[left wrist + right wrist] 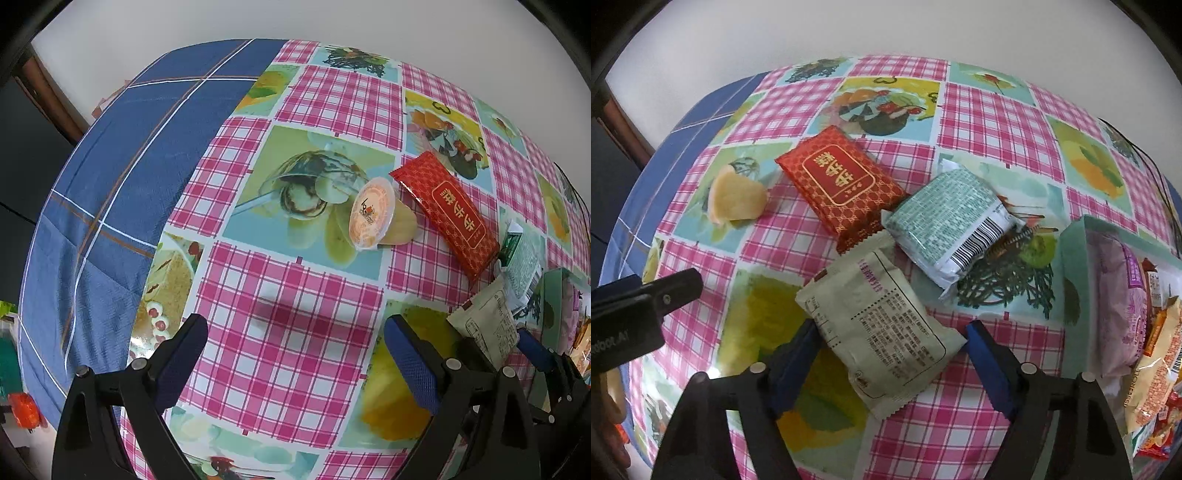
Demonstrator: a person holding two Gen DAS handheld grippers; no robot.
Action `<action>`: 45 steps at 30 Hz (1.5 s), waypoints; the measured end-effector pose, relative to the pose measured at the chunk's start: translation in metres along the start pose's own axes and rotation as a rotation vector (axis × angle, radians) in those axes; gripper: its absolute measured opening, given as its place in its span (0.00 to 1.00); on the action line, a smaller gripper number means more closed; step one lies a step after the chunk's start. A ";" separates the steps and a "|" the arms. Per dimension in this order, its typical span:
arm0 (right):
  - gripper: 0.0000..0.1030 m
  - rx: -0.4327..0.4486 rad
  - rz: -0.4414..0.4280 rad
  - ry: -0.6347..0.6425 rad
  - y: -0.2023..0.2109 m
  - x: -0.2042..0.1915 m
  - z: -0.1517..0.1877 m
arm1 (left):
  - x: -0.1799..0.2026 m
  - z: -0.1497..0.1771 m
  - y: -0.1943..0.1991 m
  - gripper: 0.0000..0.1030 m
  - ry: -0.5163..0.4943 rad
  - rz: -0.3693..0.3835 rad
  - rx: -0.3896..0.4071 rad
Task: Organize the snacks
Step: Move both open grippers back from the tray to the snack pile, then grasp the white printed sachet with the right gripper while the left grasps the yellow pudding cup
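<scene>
Left gripper (293, 363): two black plastic linkage arms, each jointed by round silver pins, ending in fingers faced with dark blue, finely textured pads (410, 363). Right gripper (890, 365): the same build, black angular arms with silver pins behind the jaws and blue pads (991, 369) on the inner faces. To the left of the right jaws, the left gripper's black housing shows a small screw and white lettering, only partly legible.
</scene>
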State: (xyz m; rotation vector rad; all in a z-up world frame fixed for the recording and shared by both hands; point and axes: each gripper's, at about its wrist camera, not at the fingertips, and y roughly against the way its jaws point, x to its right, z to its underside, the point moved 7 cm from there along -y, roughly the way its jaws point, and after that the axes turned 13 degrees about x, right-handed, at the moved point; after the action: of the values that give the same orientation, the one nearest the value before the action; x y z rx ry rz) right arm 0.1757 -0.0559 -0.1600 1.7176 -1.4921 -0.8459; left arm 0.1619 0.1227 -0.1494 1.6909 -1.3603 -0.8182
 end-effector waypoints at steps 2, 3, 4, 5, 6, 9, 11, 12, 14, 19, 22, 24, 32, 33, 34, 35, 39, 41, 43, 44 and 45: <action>0.75 0.001 -0.006 -0.006 -0.002 -0.002 -0.003 | -0.001 0.000 -0.001 0.94 0.001 0.001 -0.001; 0.69 0.003 -0.007 -0.008 -0.002 -0.002 -0.004 | -0.001 0.000 -0.001 0.94 0.001 0.002 0.001; 0.65 0.008 -0.001 -0.004 -0.003 -0.002 -0.006 | -0.001 -0.001 -0.001 0.94 0.002 0.003 0.003; 0.65 0.008 0.004 -0.003 0.000 -0.004 -0.003 | -0.002 -0.002 0.001 0.94 0.004 0.005 0.005; 0.64 0.007 0.002 -0.006 0.003 -0.004 -0.002 | -0.002 -0.003 0.002 0.94 0.007 0.006 0.008; 0.63 0.011 -0.001 -0.007 0.001 -0.007 -0.004 | -0.005 -0.006 0.007 0.94 0.019 -0.001 0.018; 0.62 0.010 -0.005 -0.001 0.004 -0.007 -0.001 | -0.008 -0.007 0.009 0.94 0.029 -0.003 0.023; 0.61 0.008 -0.009 -0.001 0.004 -0.008 0.000 | -0.008 -0.009 0.011 0.94 0.037 -0.002 0.023; 0.61 0.005 -0.017 -0.008 0.006 -0.010 0.001 | -0.012 -0.010 0.012 0.94 0.061 0.001 0.023; 0.60 0.010 -0.042 -0.015 0.011 -0.017 -0.001 | -0.019 -0.012 0.013 0.94 0.103 0.003 0.027; 0.60 0.014 -0.062 -0.034 0.015 -0.019 -0.005 | -0.021 -0.011 0.016 0.94 0.124 0.006 0.035; 0.60 0.021 -0.073 -0.046 0.019 -0.019 -0.008 | -0.021 -0.011 0.018 0.94 0.138 0.011 0.040; 0.60 0.086 -0.088 -0.095 0.044 -0.011 -0.028 | -0.018 -0.020 0.029 0.94 0.168 0.044 0.077; 0.60 0.091 -0.085 -0.099 0.046 -0.008 -0.030 | -0.016 -0.021 0.029 0.94 0.168 0.048 0.076; 0.60 0.096 -0.082 -0.104 0.048 -0.006 -0.032 | -0.013 -0.022 0.027 0.94 0.168 0.052 0.077; 0.60 0.103 -0.079 -0.111 0.050 -0.003 -0.034 | -0.011 -0.023 0.027 0.94 0.167 0.058 0.079; 0.60 0.121 -0.057 -0.128 0.055 0.010 -0.042 | 0.000 -0.032 0.023 0.93 0.142 0.061 0.093; 0.60 0.124 -0.047 -0.130 0.055 0.015 -0.044 | 0.006 -0.036 0.021 0.93 0.128 0.062 0.102; 0.60 0.123 -0.040 -0.136 0.054 0.019 -0.045 | 0.012 -0.039 0.019 0.93 0.114 0.069 0.108; 0.60 0.122 -0.037 -0.140 0.054 0.022 -0.046 | 0.016 -0.041 0.018 0.93 0.103 0.071 0.112; 0.60 0.121 -0.035 -0.142 0.054 0.024 -0.046 | 0.019 -0.043 0.016 0.93 0.094 0.072 0.114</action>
State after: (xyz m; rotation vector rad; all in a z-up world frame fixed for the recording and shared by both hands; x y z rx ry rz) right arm 0.1880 -0.0803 -0.0899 1.8085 -1.6412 -0.9293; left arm 0.1955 0.1101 -0.1152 1.7347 -1.4175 -0.6233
